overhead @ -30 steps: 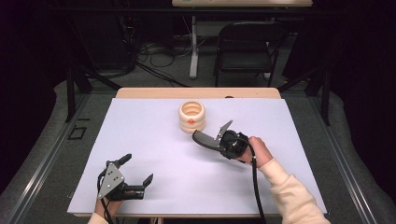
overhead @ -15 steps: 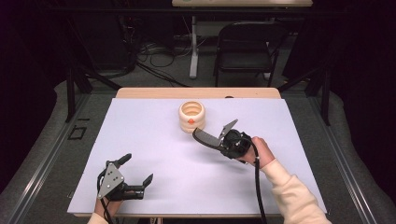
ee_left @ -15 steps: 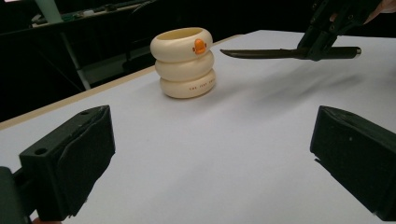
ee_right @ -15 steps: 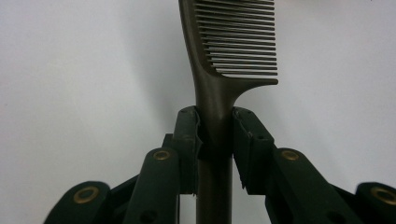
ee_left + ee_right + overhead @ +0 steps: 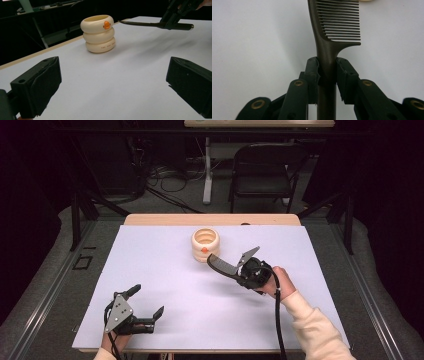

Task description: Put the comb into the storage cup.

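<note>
Right gripper [image 5: 327,71] pinching comb [image 5: 332,30] by handle, teeth end just short of cream holder [image 5: 205,244]. Left gripper [image 5: 145,307] spread, idle, well behind. I tip comb upright over opening before lowering.

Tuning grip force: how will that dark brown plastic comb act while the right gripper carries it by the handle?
Dark brown plastic comb probably stays stiff: in the left gripper view it juts out level, with no droop. Likely light, being thin. Right gripper clamps a smooth narrow handle, so it may pivot or slip if its tip bumps the cream ringed holder.
</note>
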### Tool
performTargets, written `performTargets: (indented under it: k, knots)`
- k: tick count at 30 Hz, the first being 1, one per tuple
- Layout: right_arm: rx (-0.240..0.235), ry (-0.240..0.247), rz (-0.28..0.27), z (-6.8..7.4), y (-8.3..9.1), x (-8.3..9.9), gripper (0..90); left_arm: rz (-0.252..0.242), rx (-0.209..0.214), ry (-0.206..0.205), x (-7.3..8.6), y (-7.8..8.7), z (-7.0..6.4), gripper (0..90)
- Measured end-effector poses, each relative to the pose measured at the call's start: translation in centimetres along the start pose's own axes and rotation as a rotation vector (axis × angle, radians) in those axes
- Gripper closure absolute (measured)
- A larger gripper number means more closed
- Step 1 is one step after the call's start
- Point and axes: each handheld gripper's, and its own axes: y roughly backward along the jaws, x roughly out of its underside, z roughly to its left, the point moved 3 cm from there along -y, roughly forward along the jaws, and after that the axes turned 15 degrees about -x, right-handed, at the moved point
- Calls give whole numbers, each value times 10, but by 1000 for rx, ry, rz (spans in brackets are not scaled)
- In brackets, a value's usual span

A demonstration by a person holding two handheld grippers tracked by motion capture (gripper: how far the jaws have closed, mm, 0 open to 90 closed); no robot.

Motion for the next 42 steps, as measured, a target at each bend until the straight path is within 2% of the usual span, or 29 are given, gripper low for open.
performTargets:
  k: [13, 38, 42]
  knots:
    - [7, -7, -66, -1, 5, -1, 722, 0, -1, 1, 0, 0, 0, 1]
    - [12, -29, -143, 0, 10, 1, 722, -4, -3, 3, 0, 0, 0, 1]
    - [14, -22, -150, -1, 10, 1, 722, -3, -3, 3, -1, 0, 0, 1]
